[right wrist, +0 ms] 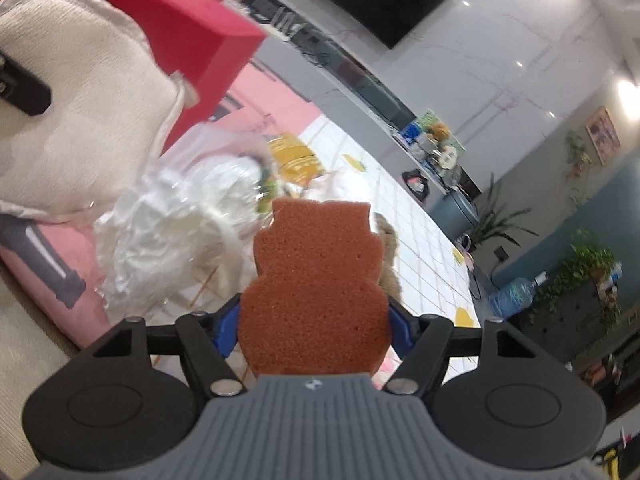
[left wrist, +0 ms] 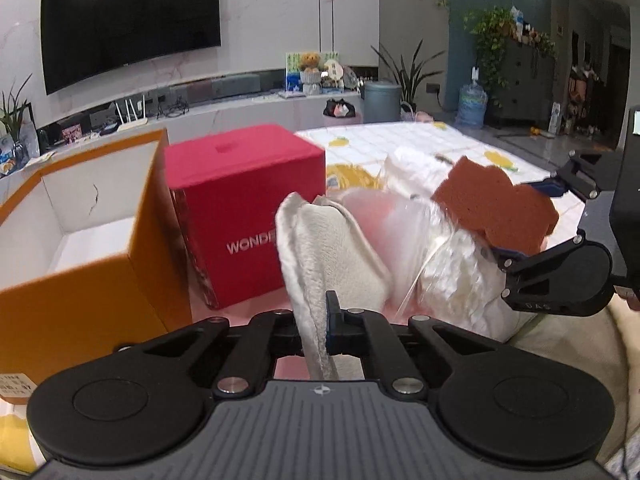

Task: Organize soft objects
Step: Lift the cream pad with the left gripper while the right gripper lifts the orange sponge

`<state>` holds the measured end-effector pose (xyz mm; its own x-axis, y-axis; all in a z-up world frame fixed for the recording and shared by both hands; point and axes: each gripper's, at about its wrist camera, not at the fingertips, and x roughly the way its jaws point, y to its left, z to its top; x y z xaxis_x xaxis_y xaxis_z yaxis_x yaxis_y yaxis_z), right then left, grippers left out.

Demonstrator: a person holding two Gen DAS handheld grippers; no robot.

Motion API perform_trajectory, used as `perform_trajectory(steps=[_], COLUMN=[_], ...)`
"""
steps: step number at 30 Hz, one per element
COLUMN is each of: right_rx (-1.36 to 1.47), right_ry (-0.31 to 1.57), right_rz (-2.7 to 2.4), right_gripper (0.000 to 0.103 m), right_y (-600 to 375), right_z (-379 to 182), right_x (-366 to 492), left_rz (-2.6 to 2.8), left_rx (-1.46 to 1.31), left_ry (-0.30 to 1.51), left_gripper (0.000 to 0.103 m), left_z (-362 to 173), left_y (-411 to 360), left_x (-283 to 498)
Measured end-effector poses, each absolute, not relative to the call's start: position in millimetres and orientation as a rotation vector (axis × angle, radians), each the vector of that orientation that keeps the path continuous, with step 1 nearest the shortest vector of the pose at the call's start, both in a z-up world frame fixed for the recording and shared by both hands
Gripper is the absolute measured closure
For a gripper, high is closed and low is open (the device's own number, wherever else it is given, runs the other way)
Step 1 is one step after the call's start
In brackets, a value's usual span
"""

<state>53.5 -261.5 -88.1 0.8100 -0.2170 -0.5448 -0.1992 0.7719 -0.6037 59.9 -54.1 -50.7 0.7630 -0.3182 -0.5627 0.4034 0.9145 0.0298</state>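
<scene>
We find the brown sponge [right wrist: 316, 292], cut in an animal outline, clamped between the pads of the right gripper [right wrist: 314, 330], jaws standing fairly wide on its flanks, raised above the mat. The left gripper [left wrist: 320, 330] is closed almost fully on the edge of a cream cloth pad [left wrist: 324, 252], which droops from the pinch. Risk, in our judgement: the sponge may squirm out if squeezed unevenly, and the pad's slack end could snag the crinkled clear plastic bag [left wrist: 448, 276] just behind it. An open orange box [left wrist: 100, 240] and a red box [left wrist: 244, 216] stand to the left on a pink mat [right wrist: 264, 104]; beyond are a quilted white cover [left wrist: 400, 140] and a wall television [left wrist: 128, 20]
</scene>
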Motion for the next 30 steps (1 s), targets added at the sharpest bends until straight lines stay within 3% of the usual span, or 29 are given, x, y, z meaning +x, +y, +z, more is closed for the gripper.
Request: perform_trajectory(steps=[14,20,30], right_rx=[-0.319,-0.33,-0.287], right_ry=[0.573,0.503,0.357], right_rz=[-0.027,-0.044,0.019], right_gripper=[0.033,0.033,0.033], right_y=[-290.0,-276.0,-206.5], right_z=[-18.9,-3.9,66.5], right_x=[33.9,20.8,7.5], left_rz=[-0.421,-0.414,-0.322], left_rx=[0.062,0.048,0.07], left_ry=[0.498,0.452,0.321], left_gripper=[0.098,0.098,0.098], left_z=[-2.3,20.9,90.1], left_y=[-45.5,-43.1,2.0], left_x=[57.7,62.3,72.0])
